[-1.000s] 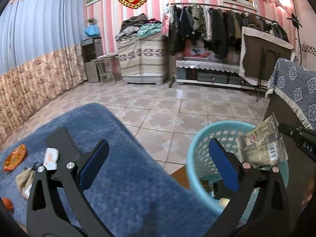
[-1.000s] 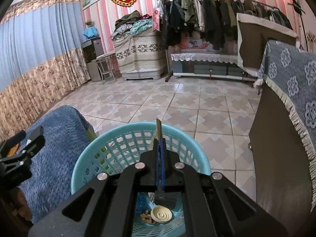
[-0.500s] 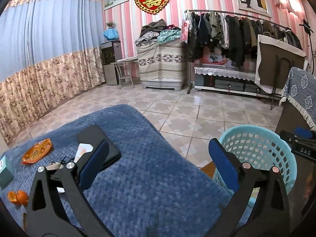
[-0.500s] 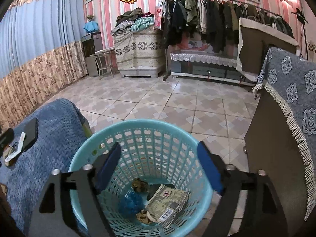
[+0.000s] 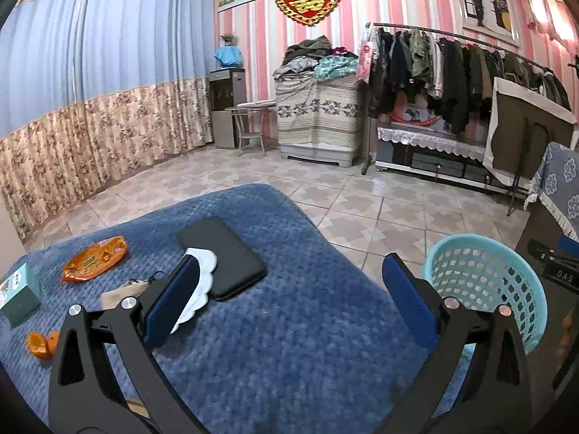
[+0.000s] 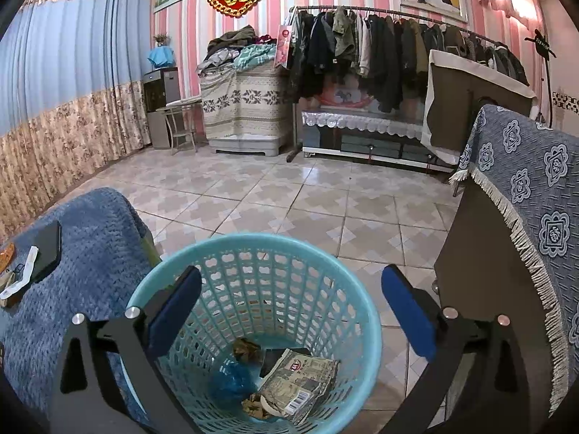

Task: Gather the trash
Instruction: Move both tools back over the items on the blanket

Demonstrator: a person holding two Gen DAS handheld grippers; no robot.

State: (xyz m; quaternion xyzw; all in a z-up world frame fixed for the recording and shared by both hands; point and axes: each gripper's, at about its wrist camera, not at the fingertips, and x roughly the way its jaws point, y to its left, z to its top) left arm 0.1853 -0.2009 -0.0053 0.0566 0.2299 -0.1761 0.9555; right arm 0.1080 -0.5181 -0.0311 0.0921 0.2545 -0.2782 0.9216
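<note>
A light blue plastic basket (image 6: 325, 275) stands on the floor beside the table, and also shows in the left wrist view (image 5: 506, 253). In it lie a flat printed wrapper (image 6: 300, 383), a blue wad (image 6: 231, 383) and brown scraps. My right gripper (image 6: 289, 311) is open and empty above the basket. My left gripper (image 5: 286, 300) is open and empty above the blue tablecloth (image 5: 289, 343). On the cloth lie a white scalloped paper (image 5: 202, 282), an orange wrapper (image 5: 96, 260), orange peel (image 5: 41, 343) and a crumpled brown scrap (image 5: 119, 294).
A black phone (image 5: 220, 256) lies on the cloth, partly under the white paper. A teal box (image 5: 18, 293) stands at the left edge. A cabinet draped with patterned blue cloth (image 6: 524, 195) stands right of the basket. Tiled floor, a clothes rack and furniture lie beyond.
My right gripper opened and dropped the printed wrapper into the basket. My left gripper swung left from the basket to over the table, so the phone and table trash came into view.
</note>
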